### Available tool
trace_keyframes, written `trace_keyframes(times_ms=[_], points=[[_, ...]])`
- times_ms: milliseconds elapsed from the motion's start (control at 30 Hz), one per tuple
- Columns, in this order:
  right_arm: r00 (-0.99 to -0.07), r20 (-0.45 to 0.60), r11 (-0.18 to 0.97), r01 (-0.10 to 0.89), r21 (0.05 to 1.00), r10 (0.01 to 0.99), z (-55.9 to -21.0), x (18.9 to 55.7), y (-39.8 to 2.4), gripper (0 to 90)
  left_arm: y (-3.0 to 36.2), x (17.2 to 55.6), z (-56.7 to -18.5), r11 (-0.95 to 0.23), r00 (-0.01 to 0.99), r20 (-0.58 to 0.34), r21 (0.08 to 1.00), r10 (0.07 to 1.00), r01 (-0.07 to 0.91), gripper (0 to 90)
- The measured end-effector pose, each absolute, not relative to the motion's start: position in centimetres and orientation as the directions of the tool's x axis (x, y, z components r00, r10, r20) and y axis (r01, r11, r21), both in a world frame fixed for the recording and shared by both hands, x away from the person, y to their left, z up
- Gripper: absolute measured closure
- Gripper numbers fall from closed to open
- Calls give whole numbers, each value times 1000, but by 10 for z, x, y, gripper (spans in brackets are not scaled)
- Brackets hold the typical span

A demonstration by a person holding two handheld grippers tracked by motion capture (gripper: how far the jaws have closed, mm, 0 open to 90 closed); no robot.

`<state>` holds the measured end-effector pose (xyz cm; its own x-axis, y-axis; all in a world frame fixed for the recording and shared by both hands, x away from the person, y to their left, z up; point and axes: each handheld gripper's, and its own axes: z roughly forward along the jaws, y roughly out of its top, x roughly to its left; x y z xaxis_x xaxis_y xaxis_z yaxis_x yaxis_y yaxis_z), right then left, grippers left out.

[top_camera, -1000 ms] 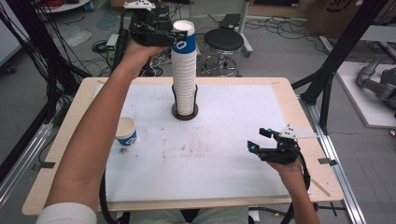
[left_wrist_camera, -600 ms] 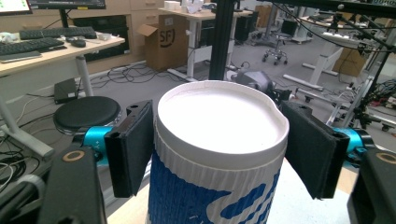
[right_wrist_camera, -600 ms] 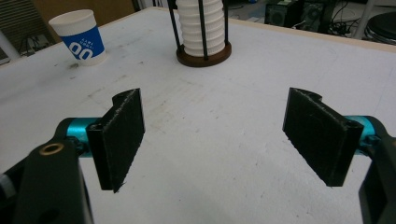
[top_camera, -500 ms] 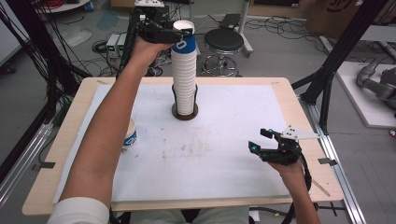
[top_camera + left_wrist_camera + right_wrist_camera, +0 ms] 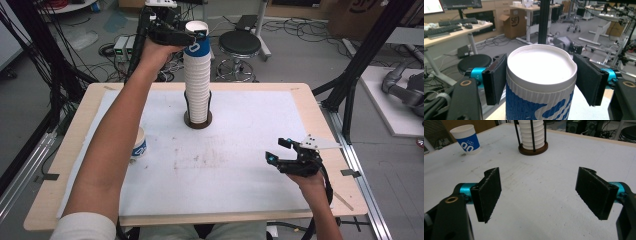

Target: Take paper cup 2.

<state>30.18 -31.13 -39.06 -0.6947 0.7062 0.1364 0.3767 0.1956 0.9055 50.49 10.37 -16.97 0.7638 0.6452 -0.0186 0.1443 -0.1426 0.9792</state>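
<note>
A tall stack of white paper cups (image 5: pixel 197 85) stands in a dark rod holder (image 5: pixel 198 120) at the table's far middle. The top cup (image 5: pixel 195 47) (image 5: pixel 541 75) is white with a blue print. My left gripper (image 5: pixel 196 34) (image 5: pixel 541 80) is at its rim; the jaws have just been closing with the cup between them, and both pads now press its sides. My right gripper (image 5: pixel 276 150) (image 5: pixel 539 192) rests low over the white mat at the near right, open, with nothing between its pads.
A single blue-and-white cup (image 5: pixel 138 146) (image 5: pixel 466 138) stands upright on the mat at the left, partly behind the left forearm. The holder's base (image 5: pixel 533 148) is ahead of the right gripper. A white mat (image 5: pixel 240 130) covers the wooden table.
The left gripper's jaws have closed in on the top cup of the stack. The left forearm now covers part of the loose cup. The right gripper has not moved.
</note>
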Motion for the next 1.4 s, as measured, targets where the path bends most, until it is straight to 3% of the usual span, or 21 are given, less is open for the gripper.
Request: trace_keyframes(times_ms=[700, 1400], points=[[-698, 141, 186, 371, 910, 702, -388, 300, -310, 212, 122, 483, -128, -39, 766, -39, 996, 642, 83, 310], [-700, 140, 191, 373, 908, 701, -389, 300, -308, 212, 168, 447, -99, 13, 767, -30, 1000, 641, 28, 311]])
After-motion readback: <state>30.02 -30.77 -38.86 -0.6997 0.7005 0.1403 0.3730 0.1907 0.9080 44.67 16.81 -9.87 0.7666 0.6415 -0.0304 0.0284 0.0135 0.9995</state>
